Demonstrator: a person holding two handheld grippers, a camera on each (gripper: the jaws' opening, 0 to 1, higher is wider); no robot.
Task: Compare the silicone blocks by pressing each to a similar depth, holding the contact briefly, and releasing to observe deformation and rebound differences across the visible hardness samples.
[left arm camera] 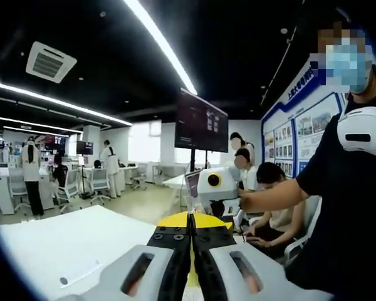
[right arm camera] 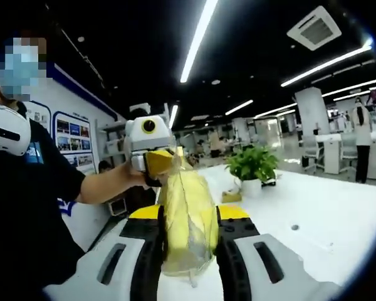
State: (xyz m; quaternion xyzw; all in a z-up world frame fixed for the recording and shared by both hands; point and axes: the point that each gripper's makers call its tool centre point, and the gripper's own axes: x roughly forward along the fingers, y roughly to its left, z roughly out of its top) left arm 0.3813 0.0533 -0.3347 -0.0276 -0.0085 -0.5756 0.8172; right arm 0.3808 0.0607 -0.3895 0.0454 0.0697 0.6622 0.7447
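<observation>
Left gripper (left arm camera: 191,241) jaws closed together over white table (left arm camera: 69,241). Right gripper (right arm camera: 189,251) clamps yellow bagged block (right arm camera: 187,216); potted plant (right arm camera: 253,166) far right on table.

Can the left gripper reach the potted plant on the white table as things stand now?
Probably not directly. The left gripper is shut, apparently on a thin yellow strip, and the right gripper is shut on a yellow wrapped object. The potted plant stands beyond that on the white table, so the object lies between.
</observation>
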